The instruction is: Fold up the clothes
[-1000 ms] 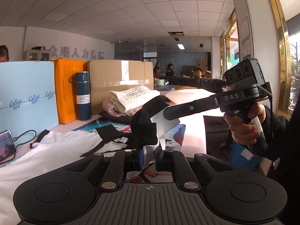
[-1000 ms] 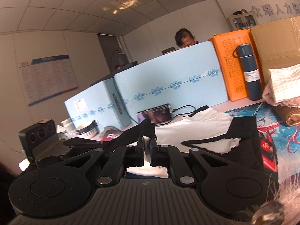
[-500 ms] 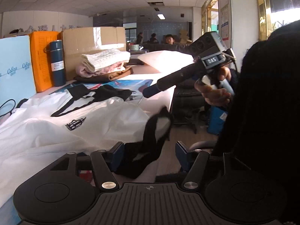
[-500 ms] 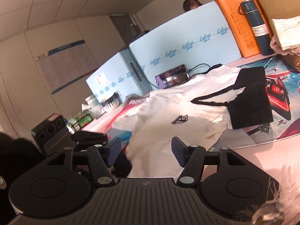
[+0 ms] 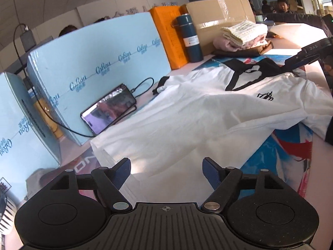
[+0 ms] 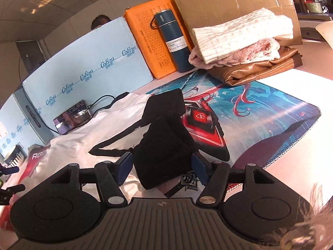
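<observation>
A white T-shirt (image 5: 187,116) with black collar trim and black sleeves lies spread and rumpled on the printed desk mat (image 5: 287,152). My left gripper (image 5: 166,169) is open, its jaws wide over the shirt's white hem, holding nothing. My right gripper (image 6: 161,166) is open, with the shirt's black sleeve (image 6: 164,137) bunched between its blue pads (image 6: 124,166) but not clamped. The right gripper also shows at the far right of the left wrist view (image 5: 308,52), by the black sleeve.
A phone (image 5: 108,109) on a cable leans on blue foam boards (image 5: 93,73) at the back. An orange box (image 6: 154,41), blue vacuum bottle (image 6: 172,39), cardboard box (image 6: 229,2) and stack of folded clothes (image 6: 245,45) stand behind the mat (image 6: 270,112).
Both grippers were shut on the black sleeves and held them up. They opened, the shirt dropped flat, and both grippers swung down low over the table.
</observation>
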Tool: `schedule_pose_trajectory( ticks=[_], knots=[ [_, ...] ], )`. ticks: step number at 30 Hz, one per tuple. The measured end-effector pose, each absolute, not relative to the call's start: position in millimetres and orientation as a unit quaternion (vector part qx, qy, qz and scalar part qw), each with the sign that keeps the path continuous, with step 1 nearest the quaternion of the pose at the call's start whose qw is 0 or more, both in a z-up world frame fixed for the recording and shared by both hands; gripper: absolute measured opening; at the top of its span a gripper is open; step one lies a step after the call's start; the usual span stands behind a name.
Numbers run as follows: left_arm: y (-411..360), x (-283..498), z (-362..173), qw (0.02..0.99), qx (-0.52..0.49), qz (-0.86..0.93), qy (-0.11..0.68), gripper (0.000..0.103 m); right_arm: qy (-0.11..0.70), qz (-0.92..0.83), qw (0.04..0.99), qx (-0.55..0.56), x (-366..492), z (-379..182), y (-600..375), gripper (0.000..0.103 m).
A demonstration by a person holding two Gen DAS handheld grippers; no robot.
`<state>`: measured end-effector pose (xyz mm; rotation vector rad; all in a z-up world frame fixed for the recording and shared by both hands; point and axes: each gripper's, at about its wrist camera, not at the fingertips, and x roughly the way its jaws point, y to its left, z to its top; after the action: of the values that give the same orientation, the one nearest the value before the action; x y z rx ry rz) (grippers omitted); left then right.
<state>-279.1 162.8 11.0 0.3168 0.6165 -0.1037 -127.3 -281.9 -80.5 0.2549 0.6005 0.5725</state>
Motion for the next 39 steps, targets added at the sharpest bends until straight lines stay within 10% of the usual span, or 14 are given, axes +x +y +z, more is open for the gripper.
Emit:
schedule_pose_trajectory(
  ticks=[4, 6, 10, 20, 24, 29, 32, 39],
  knots=[
    [185, -272, 0, 0.937, 0.07, -0.085, 0.331, 0.077, 0.276, 0.257, 0.922, 0.082, -131, -82, -267, 0.06],
    [181, -281, 1, 0.941, 0.073, -0.108, 0.313, 0.03, 0.27, 0.253, 0.926, 0.074, -132, -83, -263, 0.06],
    [159, -319, 9, 0.953, 0.106, -0.131, 0.251, 0.002, 0.267, 0.244, 0.93, 0.071, -132, -83, -262, 0.056],
    [149, -379, 11, 0.966, 0.091, -0.068, 0.23, 0.013, 0.27, 0.206, 0.94, 0.039, -129, -83, -257, 0.014],
    [178, -351, 14, 0.977, 0.053, 0.003, 0.209, 0.072, 0.263, 0.212, 0.941, 0.015, -131, -84, -255, 0.004],
    [195, -305, 6, 0.966, -0.005, -0.007, 0.258, 0.068, 0.257, 0.199, 0.946, -0.005, -131, -80, -256, 0.003],
    [179, -298, -5, 0.956, 0.041, -0.031, 0.288, 0.006, 0.255, 0.186, 0.949, -0.023, -127, -80, -256, 0.003],
    [170, -326, 0, 0.96, 0.076, -0.029, 0.267, 0.014, 0.234, 0.166, 0.958, -0.021, -119, -65, -258, 0.016]
  ],
)
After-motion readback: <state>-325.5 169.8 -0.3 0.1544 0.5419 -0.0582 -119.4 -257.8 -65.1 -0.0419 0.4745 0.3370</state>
